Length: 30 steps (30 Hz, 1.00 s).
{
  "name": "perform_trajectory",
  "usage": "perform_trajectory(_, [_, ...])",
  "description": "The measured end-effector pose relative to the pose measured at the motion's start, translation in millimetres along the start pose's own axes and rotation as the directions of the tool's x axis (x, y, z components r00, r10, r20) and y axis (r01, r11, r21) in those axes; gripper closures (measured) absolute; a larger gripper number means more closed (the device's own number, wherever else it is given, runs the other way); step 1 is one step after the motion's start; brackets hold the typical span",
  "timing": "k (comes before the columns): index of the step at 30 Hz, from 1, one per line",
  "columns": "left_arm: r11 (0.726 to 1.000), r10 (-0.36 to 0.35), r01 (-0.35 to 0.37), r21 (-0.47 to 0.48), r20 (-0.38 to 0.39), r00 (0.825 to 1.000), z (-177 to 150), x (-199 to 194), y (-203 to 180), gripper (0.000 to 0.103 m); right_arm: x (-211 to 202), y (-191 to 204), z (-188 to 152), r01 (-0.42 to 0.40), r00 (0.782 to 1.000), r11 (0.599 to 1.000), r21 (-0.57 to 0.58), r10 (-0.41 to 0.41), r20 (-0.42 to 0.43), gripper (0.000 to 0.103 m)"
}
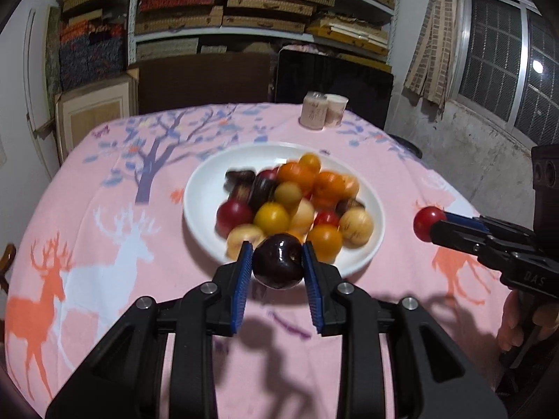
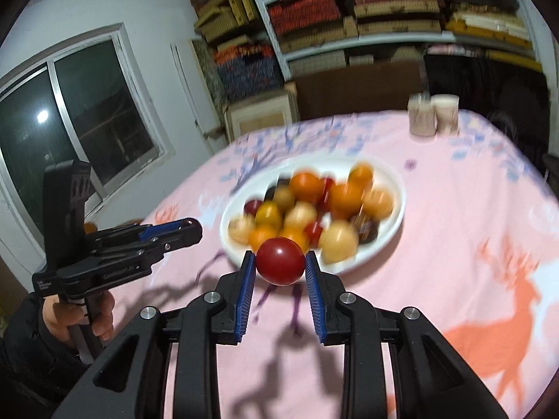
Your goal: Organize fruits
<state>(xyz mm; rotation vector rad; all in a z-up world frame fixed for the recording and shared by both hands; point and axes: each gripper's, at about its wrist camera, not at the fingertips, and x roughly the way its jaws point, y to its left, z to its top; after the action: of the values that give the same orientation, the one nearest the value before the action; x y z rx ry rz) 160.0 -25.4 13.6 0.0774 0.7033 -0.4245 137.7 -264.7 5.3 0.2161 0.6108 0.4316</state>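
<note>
Left gripper (image 1: 277, 262): blue ribbed pads are clamping a dark purple plum (image 1: 278, 260), glossy and round, hanging just off the near rim of the white plate (image 1: 206, 178).

Right gripper (image 2: 280, 262): pads are squeezing a smooth red fruit (image 2: 280, 261), likewise hovering at the near rim of the plate.

Plate: shallow, glazed, sitting mid-bench on the pink deer-print cloth (image 1: 104, 244), heaped with blurred orange, yellow, red and dark fruits.

Both held fruits are lying on the near side of the plate, well apart; no sorting spot is showing.

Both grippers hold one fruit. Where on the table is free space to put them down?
Bare cloth lies left of the white plate over the deer prints, between plate and near edge, and right of the plate. The plate is heaped full; two cups occupy the far edge.
</note>
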Motion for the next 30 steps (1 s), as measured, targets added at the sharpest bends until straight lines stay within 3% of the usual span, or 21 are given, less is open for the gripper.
perform_trajectory(5, [1.0,0.018,-0.018,0.018,-0.004,1.0,30,34,-4,0.075,21,-10,34,0.037,0.998,0.998,-0.05,-0.035,0.043,0.074])
perform_trajectory(9, [0.999,0.036,-0.037,-0.016,-0.056,0.998,38,71,9,0.073,63,-14,43,0.055,0.998,0.995,-0.089,-0.056,-0.007,0.073])
perform_trajectory(10, [0.999,0.042,-0.043,-0.023,-0.069,0.997,38,78,11,0.059,72,-13,44,0.062,0.998,0.993,-0.102,-0.065,-0.027,0.071])
perform_trajectory(12, [0.997,0.06,-0.063,-0.052,-0.061,0.996,38,80,17,0.043,78,-15,42,0.064,0.997,0.992,-0.109,-0.068,-0.035,0.066])
perform_trajectory(17, [0.993,0.091,-0.091,-0.07,-0.005,0.996,34,56,24,0.026,61,-17,36,0.058,0.998,0.993,-0.1,-0.059,0.001,0.063])
perform_trajectory(19, [0.993,0.094,-0.095,-0.073,-0.023,0.995,27,47,25,0.006,46,-17,31,0.071,0.997,0.994,-0.085,-0.071,0.01,0.051])
perform_trajectory(25, [0.988,0.134,-0.141,-0.064,-0.098,0.986,-22,11,10,0.005,1,-8,-6,0.101,0.995,0.995,-0.026,-0.101,-0.005,0.01])
perform_trajectory(30, [0.982,0.159,-0.168,-0.084,-0.106,0.982,-61,-32,-12,0.005,-25,14,-39,0.104,0.992,0.994,-0.023,-0.105,-0.071,0.004])
